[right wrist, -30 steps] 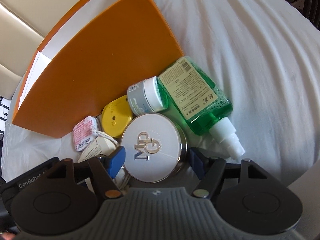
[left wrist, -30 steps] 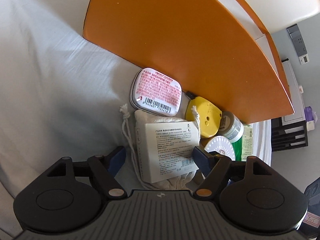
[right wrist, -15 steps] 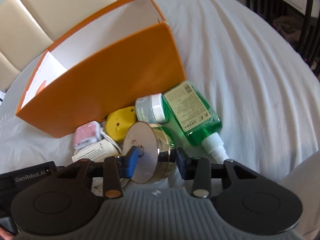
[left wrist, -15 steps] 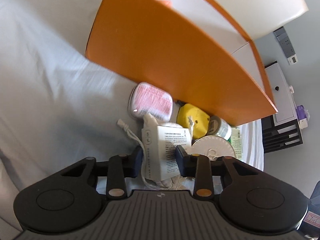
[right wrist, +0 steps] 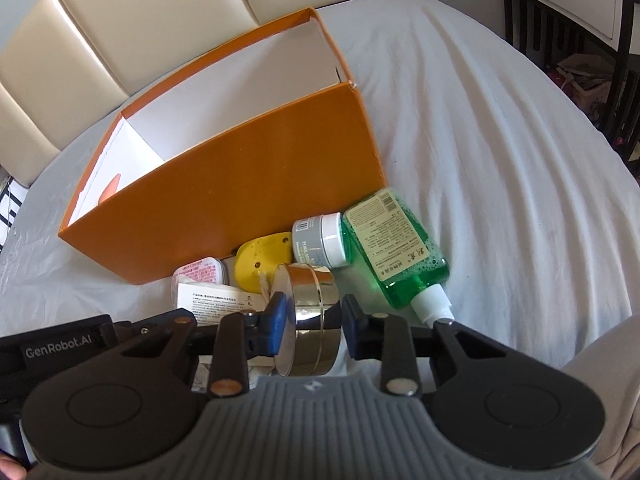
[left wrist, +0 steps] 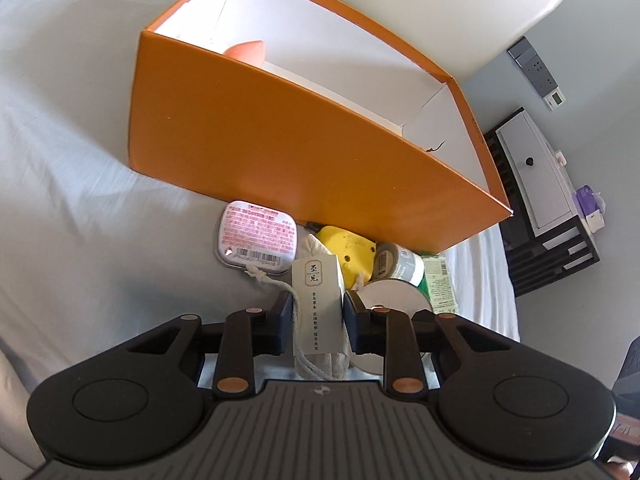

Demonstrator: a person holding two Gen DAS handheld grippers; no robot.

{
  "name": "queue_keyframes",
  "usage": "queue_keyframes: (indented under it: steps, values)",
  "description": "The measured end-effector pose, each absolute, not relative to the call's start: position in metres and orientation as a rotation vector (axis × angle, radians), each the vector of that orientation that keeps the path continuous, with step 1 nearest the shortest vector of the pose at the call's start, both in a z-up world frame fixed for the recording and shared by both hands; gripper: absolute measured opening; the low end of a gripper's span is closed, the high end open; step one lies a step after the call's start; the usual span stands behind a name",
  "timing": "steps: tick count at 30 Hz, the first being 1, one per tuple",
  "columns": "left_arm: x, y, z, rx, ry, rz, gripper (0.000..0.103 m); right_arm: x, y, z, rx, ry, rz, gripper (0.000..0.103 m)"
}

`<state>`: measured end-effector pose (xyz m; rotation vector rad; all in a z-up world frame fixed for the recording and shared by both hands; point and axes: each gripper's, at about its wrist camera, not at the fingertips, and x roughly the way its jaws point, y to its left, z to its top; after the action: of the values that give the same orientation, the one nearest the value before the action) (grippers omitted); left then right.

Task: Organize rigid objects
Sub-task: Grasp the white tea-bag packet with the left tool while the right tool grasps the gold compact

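Observation:
My left gripper (left wrist: pixel 315 322) is shut on a white boxed item in a cloth drawstring pouch (left wrist: pixel 319 308), held on edge above the bed. My right gripper (right wrist: pixel 312 322) is shut on a round gold compact (right wrist: pixel 314 316), held on edge. An open orange box (left wrist: pixel 288 152) with a white inside stands behind; it also shows in the right wrist view (right wrist: pixel 248 200). An orange item (left wrist: pixel 246 51) lies inside it. In front of the box lie a pink tin (left wrist: pixel 256 236), a yellow case (left wrist: pixel 348 250), a small grey jar (right wrist: pixel 320 240) and a green bottle (right wrist: pixel 394 246).
Everything rests on a white bed sheet (right wrist: pixel 500 160). A cream padded headboard (right wrist: pixel 120 40) stands behind the box. A dark shelf unit with a white drawer (left wrist: pixel 544 184) stands to the right of the bed.
Both grippers closed on their items and lifted them back from the pile. The pouch and the compact turned on edge, and the open top of the box came into view.

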<state>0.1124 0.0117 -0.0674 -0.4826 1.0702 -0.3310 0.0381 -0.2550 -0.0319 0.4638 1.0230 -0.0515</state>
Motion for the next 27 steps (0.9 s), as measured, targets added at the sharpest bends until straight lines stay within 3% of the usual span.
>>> queue_keyframes:
  steps: [21,27]
  values:
    - [0.123,-0.013,-0.082,-0.426,1.129,-0.282,0.032,0.056,-0.283,-0.067,0.664,1.08,0.03,0.036]
    - [0.123,-0.014,-0.084,-0.426,1.137,-0.286,0.031,0.058,-0.281,-0.069,0.675,1.084,0.076,0.031]
